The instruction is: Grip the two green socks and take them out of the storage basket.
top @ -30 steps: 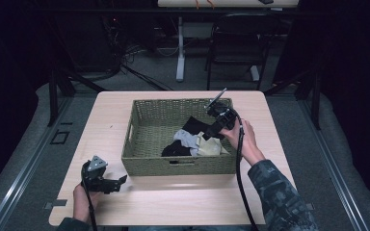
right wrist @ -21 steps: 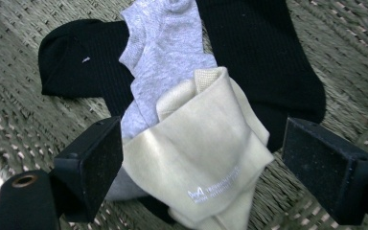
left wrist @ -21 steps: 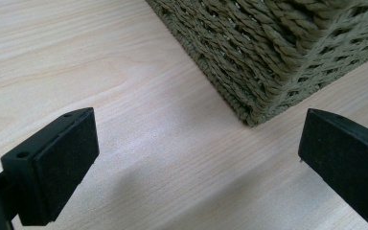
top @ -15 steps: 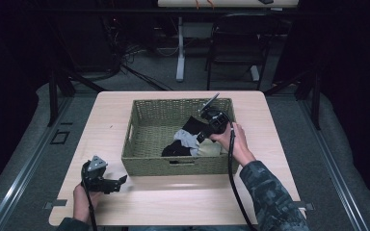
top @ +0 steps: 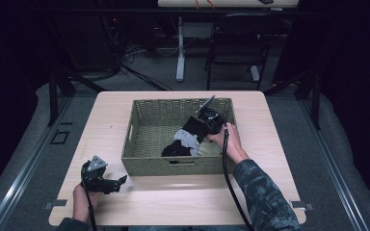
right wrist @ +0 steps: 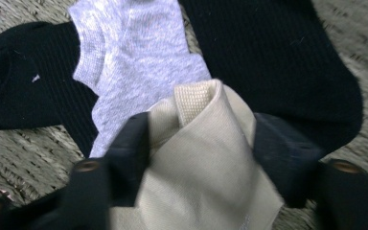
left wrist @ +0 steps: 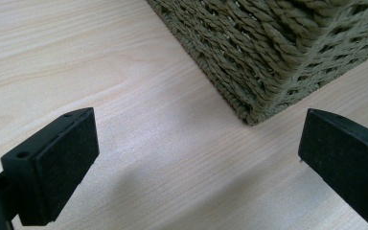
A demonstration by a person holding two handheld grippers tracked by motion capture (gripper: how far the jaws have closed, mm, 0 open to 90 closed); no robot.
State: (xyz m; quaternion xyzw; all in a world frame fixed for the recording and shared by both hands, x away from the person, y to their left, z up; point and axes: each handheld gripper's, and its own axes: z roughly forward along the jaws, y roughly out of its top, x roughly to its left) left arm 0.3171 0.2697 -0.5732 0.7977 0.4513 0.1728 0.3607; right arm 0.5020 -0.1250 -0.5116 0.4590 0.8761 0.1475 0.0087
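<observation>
The right gripper (right wrist: 199, 143) sat inside the wicker basket (top: 147, 166) with its jaws set on either side of a beige sock (right wrist: 206, 167), the fabric bunched up between them, so it looked to be holding that sock, though a firm pinch could not be confirmed. Just beyond its tips lay a grey sock (right wrist: 134, 62), and black socks (right wrist: 278, 52) spread out to both sides of it. To do this step well, the jaws should close fully on the thick folded cuff rather than a thin edge, then lift straight up so the grey sock beneath is not dragged along. The left gripper (left wrist: 196, 158) rested over the bare table (left wrist: 76, 57) with its jaws wide apart, the basket's near corner just ahead of them. Compared with a second before, the right gripper had moved from the basket's far right corner down and nearer, onto the sock pile; the left gripper had not shifted.
</observation>
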